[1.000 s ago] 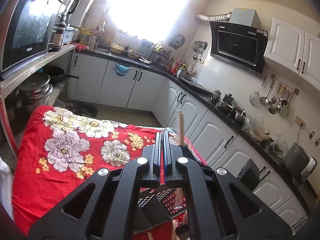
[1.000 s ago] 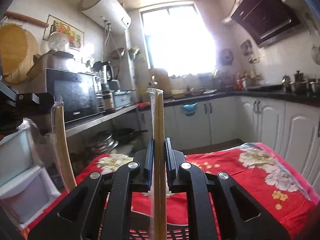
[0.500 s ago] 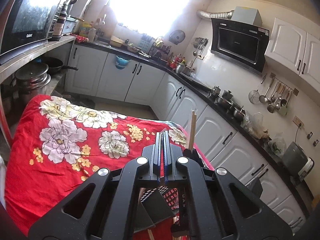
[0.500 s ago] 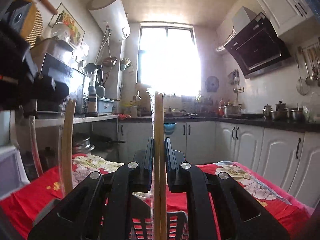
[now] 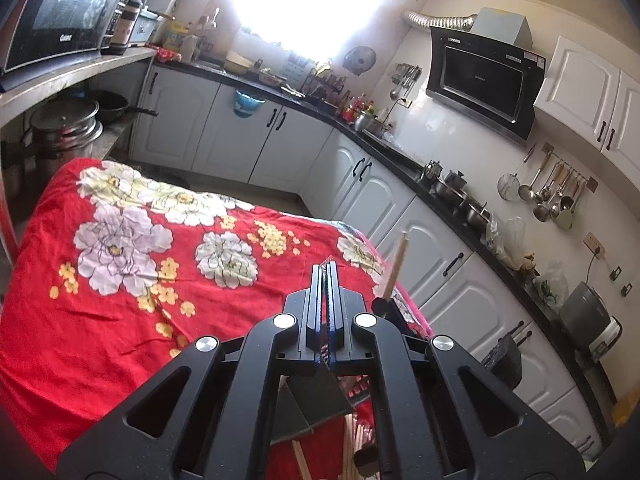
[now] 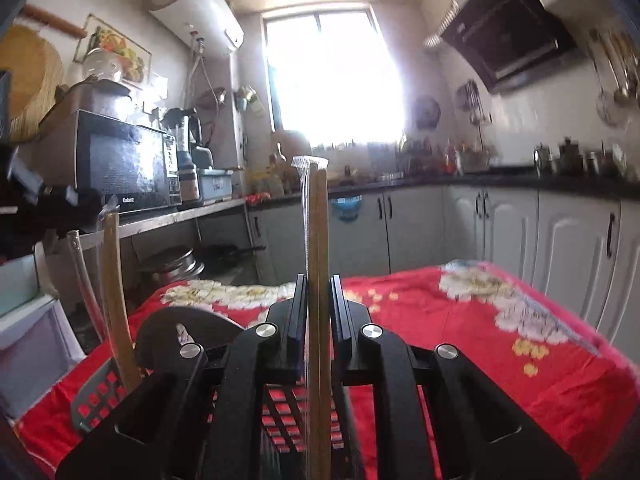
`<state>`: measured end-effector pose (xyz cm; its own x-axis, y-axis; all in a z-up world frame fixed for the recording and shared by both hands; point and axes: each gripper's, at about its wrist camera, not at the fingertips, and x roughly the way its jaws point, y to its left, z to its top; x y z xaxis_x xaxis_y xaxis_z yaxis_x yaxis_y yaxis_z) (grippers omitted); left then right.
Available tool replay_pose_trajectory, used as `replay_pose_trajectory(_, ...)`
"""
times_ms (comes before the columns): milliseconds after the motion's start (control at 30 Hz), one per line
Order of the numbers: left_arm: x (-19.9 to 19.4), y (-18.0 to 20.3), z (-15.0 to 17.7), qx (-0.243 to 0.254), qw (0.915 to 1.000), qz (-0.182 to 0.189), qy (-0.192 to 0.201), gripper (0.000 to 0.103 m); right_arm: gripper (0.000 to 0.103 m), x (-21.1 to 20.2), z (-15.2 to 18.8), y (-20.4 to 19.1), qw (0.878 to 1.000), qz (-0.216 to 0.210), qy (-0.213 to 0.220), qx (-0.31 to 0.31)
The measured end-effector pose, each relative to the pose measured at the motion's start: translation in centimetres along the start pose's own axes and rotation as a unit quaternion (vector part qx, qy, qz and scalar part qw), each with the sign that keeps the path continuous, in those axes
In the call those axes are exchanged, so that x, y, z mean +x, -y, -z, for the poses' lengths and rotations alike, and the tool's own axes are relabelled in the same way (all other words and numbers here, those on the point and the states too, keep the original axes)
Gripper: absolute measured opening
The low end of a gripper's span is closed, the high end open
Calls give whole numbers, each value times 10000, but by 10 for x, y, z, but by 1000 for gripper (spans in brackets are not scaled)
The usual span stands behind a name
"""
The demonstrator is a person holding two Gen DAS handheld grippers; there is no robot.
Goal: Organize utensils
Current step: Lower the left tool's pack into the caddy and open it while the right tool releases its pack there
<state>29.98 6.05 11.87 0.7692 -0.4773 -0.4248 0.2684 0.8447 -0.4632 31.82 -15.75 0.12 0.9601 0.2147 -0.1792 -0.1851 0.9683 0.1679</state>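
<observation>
Right gripper (image 6: 318,300) clamps wrapped chopsticks (image 6: 318,240) upright; keep them vertical, lowering into the basket (image 6: 96,396); left gripper (image 5: 328,280) shut, empty

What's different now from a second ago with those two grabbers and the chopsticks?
Both grippers have sunk toward the basket. The right gripper still clamps its wrapped chopsticks upright; the left gripper stays shut on thin wrapping. Nothing was let go.
</observation>
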Motion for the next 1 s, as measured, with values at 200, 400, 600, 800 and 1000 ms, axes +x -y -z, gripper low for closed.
replay_pose_trajectory(200,2,-2,12,-45,9999,-40,-132,0,11,-8,-4,7,9992,-183,-300,181)
replay_pose_trajectory(400,2,-5,22,-79,9996,-138,-220,0,32,-19,-3,11,9982,-274,-479,233)
replay_pose_trajectory(600,-9,-3,32,23,9992,-335,-215,1,44,-25,-2,16,9967,-305,-662,369)
replay_pose_trajectory(800,-13,-6,42,4,9981,-508,-349,13,57,-40,-6,15,9948,-375,-849,424)
replay_pose_trajectory(1000,-21,-10,55,-32,9972,-615,-420,31,67,-58,-6,16,9928,-365,-1041,457)
